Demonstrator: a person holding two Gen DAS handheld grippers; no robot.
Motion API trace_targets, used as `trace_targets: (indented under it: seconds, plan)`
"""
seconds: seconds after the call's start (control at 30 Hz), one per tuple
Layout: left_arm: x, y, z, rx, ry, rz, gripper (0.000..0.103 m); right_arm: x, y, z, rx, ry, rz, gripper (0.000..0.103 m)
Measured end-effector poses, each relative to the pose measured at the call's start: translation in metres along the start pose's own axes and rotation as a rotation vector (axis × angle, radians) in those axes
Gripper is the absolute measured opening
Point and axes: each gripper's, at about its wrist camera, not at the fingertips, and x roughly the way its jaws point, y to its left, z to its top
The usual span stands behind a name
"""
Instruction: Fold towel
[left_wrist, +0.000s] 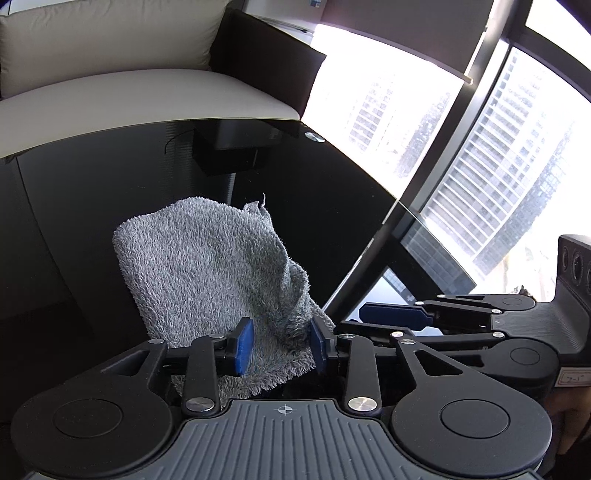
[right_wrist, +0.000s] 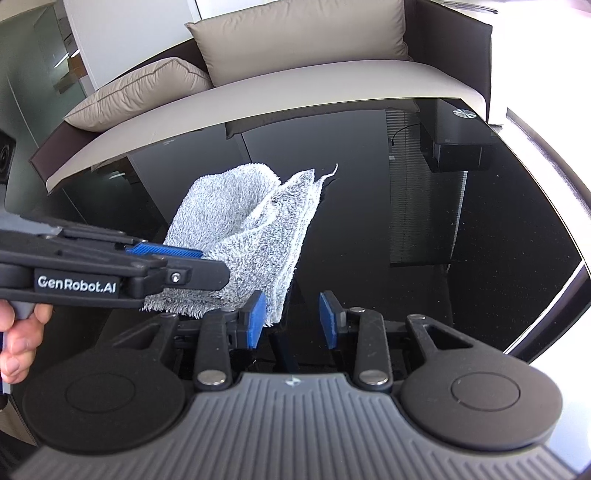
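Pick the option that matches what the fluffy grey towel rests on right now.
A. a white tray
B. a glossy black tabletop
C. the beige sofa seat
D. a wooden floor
B. The fluffy grey towel lies partly folded on the glossy black tabletop, with the beige sofa behind the table's far edge.

Two wrist fisheyes, side by side, close over a dark table (left_wrist: 110, 221)

Each looks forward along its own fingers — both share the towel (left_wrist: 207, 266) ahead, the sofa (right_wrist: 332, 85) beyond; the right gripper (left_wrist: 369, 314) enters the left view's right edge, the left gripper (right_wrist: 207, 260) the right view's left.
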Motion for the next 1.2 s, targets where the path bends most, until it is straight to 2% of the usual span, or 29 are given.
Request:
trace_targets:
  seconds: [0.2, 0.37, 0.47, 0.6, 0.8, 1.2]
  plan:
    - [-0.004, 0.002, -0.008, 0.0, -0.017, 0.028, 0.041, -0.003, -0.014, 0.007, 0.108, -0.055, 0.039, 0.04]
    - [-0.006, 0.001, -0.013, 0.009, -0.03, 0.041, 0.041, 0.005, -0.023, 0.017, 0.207, -0.079, 0.122, 0.041]
    - [-0.004, 0.0, -0.016, 0.018, -0.039, 0.051, 0.041, 0.015, -0.026, 0.025, 0.256, -0.075, 0.187, 0.041]
    - [-0.004, 0.001, -0.019, 0.012, -0.046, 0.044, 0.041, 0.032, -0.031, 0.032, 0.33, -0.057, 0.212, 0.041]
    - [-0.006, 0.003, -0.025, 0.022, -0.063, 0.027, 0.041, 0.04, -0.03, 0.045, 0.319, -0.078, 0.236, 0.041]
    - [-0.006, 0.004, -0.027, 0.018, -0.072, 0.013, 0.041, 0.066, -0.031, 0.056, 0.321, -0.044, 0.281, 0.041]
